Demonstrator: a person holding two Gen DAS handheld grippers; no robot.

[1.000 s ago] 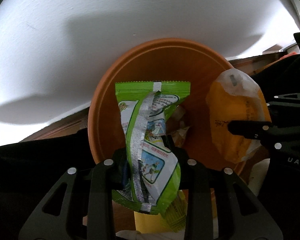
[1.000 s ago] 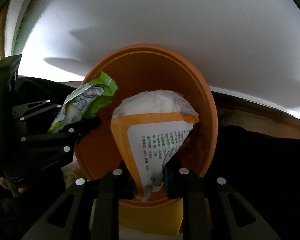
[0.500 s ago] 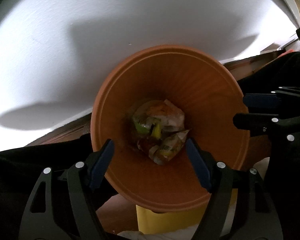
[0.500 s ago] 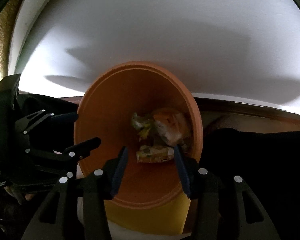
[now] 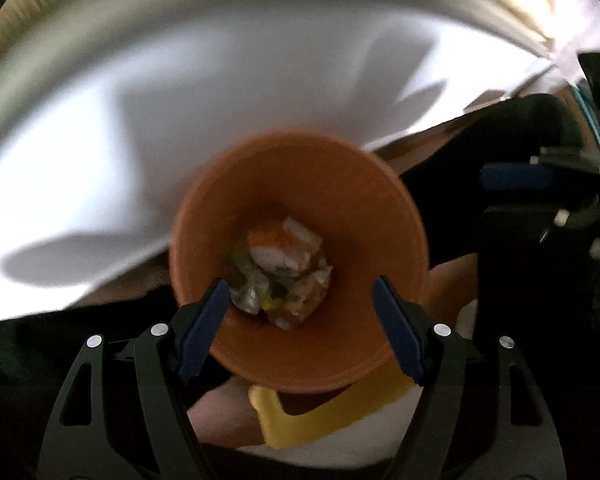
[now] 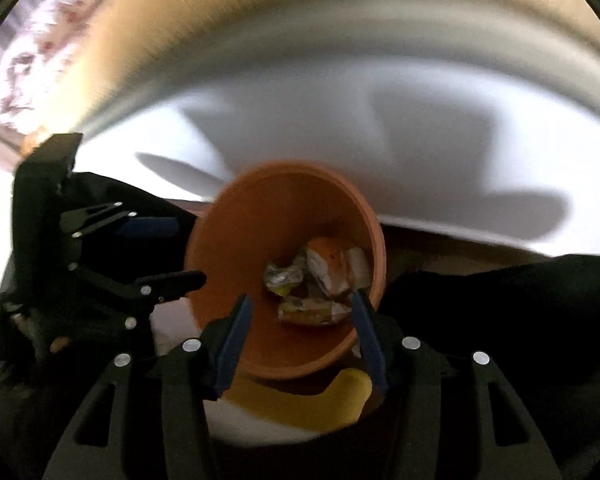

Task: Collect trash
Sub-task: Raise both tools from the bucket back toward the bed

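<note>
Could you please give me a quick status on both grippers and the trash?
Left gripper open, empty. Right gripper open, empty. Wrappers piled at bottom of orange bin. Nothing between grippers and bin.

The place looks like a room in a home. An orange waste bin (image 5: 300,184) holding crumpled snack wrappers (image 5: 280,272) stands against a plain white wall (image 5: 220,100). Motion blur hides the rest.
</note>
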